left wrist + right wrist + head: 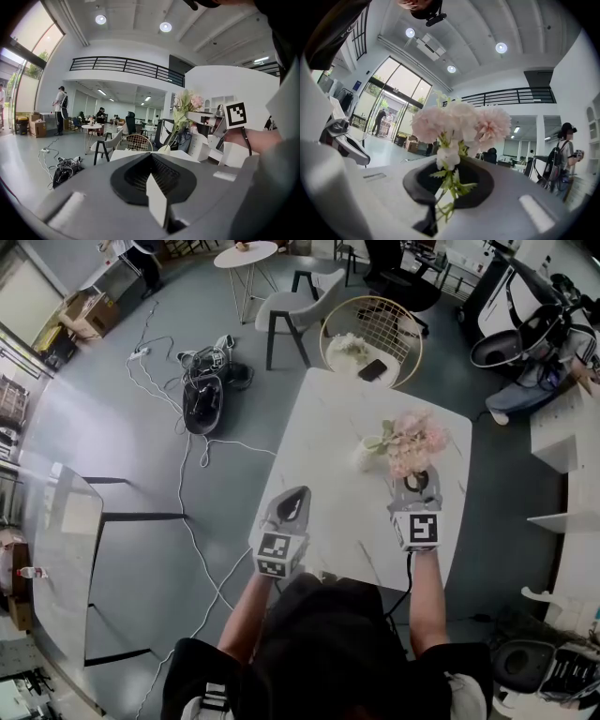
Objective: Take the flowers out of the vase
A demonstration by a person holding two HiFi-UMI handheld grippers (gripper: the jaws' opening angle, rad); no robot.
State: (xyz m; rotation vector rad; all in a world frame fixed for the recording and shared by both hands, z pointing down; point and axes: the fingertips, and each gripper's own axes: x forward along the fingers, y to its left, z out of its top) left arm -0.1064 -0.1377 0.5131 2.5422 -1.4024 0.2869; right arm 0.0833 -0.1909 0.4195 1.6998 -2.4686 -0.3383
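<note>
The right tongs (443, 199) are clamped on the flowers (457, 124). The green stems pass through the narrow slit between the two dark pads, and the pale pink blooms stand just past the tips. The left tongs (154, 187) are closed, jaw against jaw, with nothing between them.

In the head view the vase (368, 455), small and white, stands on the white worktop (328, 427), toward its far right part. The right tongs come in from the near side of the vase and just to its right, with their tips under the blooms. The flowers lean from the vase toward those tongs, so the pink heads hang to the right of the vase rather than straight over it. In the left gripper view the stems slant down from the blooms to the mouth of the vase; how deep they sit inside cannot be told. The left tongs are held well to the near left of the vase, over the worktop's near part, apart from both vase and flowers.

Beyond the vase, at the far edge of the worktop, is a round wire chair (373, 334) with a pale cushion and a dark flat object (372, 370) lying on the seat. Farther off to the far left of the vase stand a grey chair (291, 310) and a small round table (246, 254). Well to the left of the vase, on the grey floor, lies a tangle of cables (206, 385) with white leads trailing from it.
</note>
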